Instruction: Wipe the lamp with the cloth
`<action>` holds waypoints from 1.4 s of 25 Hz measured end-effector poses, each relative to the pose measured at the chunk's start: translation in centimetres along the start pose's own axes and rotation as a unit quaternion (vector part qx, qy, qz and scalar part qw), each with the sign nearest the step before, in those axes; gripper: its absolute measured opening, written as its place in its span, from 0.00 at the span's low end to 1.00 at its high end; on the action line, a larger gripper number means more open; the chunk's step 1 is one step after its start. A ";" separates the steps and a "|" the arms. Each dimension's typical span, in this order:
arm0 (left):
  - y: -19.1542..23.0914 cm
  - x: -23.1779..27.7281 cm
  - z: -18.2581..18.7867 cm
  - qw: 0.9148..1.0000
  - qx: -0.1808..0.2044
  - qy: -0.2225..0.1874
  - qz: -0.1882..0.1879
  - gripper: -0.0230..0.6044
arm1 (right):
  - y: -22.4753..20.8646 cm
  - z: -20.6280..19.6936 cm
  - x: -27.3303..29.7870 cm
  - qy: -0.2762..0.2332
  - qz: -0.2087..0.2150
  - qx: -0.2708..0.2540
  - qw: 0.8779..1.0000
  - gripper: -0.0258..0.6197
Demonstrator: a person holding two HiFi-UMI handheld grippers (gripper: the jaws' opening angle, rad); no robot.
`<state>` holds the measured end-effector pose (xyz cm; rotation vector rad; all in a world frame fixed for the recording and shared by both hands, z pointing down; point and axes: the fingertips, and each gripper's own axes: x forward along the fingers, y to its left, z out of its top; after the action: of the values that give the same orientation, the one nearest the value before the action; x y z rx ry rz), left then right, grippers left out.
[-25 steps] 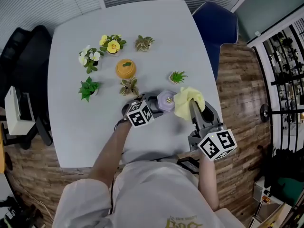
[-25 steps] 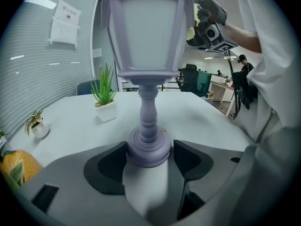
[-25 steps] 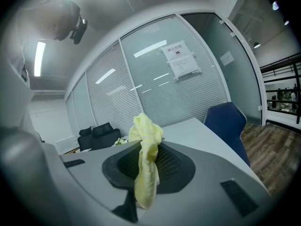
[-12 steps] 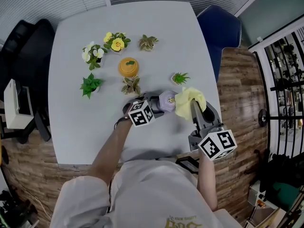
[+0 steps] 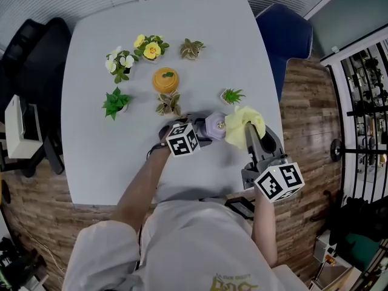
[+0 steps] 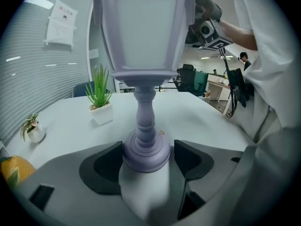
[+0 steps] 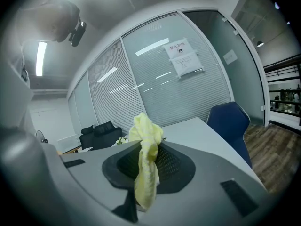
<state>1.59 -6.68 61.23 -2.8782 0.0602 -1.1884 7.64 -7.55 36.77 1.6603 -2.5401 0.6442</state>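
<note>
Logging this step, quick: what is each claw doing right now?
Left claw: closed on the lamp, gripping its base.
Right claw: closed on the yellow cloth.

No text can be read. The notice (image 7: 184, 56) on the glass wall (image 7: 214, 86) is too small; the shirt print (image 5: 233, 282) is cut off.

Both forearms reach forward, the left gripper (image 5: 205, 131) with jaws clamped on the lamp (image 6: 141, 36) base, the right gripper (image 5: 248, 136) pinching the cloth (image 7: 146, 140).
</note>
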 end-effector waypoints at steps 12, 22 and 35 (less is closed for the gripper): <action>0.5 0.1 0.0 1.000 -0.005 -0.003 0.013 0.54 | 0.1 -1.2 1.0 0.016 0.011 -0.003 1.000 0.14; 0.5 0.1 0.1 1.000 -0.006 -0.001 0.012 0.54 | 1.7 -4.2 2.8 0.070 0.033 -0.042 0.996 0.14; 0.4 0.1 0.1 1.000 -0.006 0.000 0.012 0.54 | 2.0 -4.7 4.2 0.093 0.033 -0.049 0.994 0.14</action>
<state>1.72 -7.11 61.20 -2.8800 0.1012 -1.1898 3.16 -8.84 41.46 1.4208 -2.4603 0.6346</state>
